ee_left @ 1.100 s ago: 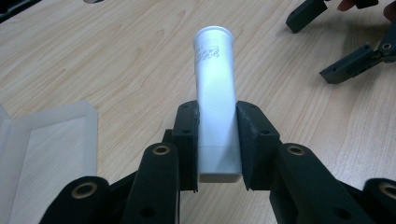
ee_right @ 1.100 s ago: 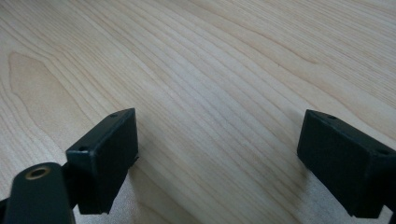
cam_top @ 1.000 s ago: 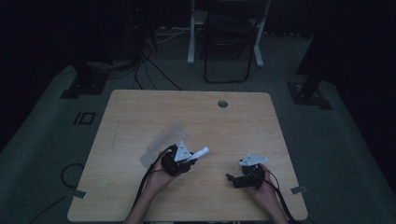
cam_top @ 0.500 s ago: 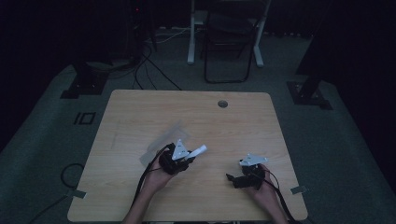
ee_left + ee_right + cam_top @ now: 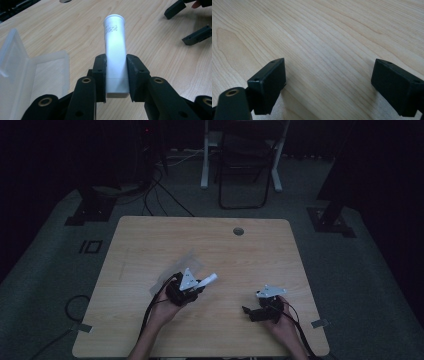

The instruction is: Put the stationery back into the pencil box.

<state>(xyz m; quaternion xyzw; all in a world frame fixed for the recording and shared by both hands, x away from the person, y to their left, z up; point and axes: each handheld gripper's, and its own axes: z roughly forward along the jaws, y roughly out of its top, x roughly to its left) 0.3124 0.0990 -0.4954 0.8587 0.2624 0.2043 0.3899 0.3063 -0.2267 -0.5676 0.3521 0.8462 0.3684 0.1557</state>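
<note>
Left hand-held gripper is clamped on the white tube, which sticks straight out past its tips, just beside the open clear box on the bench; right hand-held gripper rests wide apart.

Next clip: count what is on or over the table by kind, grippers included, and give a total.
White tube, held in the left gripper: 1
Clear plastic case, lid open, lying on the table: 1
Grippers, left and right gripper: 2
Total: 4

Beyond the table — a folding chair.
</note>
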